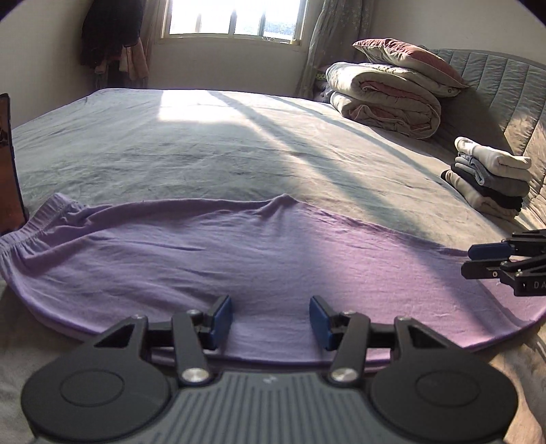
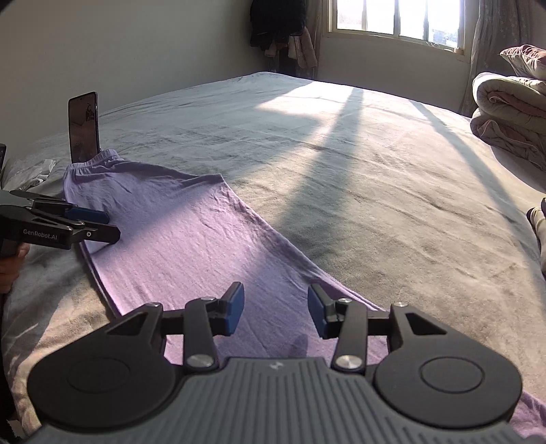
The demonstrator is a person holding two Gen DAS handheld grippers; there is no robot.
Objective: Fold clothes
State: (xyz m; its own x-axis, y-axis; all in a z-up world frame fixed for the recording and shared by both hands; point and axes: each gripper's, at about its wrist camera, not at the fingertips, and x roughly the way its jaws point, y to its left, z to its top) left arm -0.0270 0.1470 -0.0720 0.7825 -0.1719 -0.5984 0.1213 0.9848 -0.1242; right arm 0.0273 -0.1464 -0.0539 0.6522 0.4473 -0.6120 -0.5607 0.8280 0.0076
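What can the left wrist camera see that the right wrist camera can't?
Only the left wrist view shows the stack of folded clothes by the headboard. Only the right wrist view shows the whole upright phone and a hand holding the left gripper. Both show the purple garment lying flat on the bed, the folded quilts, the window, and both grippers open.

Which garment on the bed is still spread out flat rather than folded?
The purple garment, lying flat across the near edge of the bed with both open grippers over it. The other clothes sit folded in a stack near the headboard, a white piece on top.
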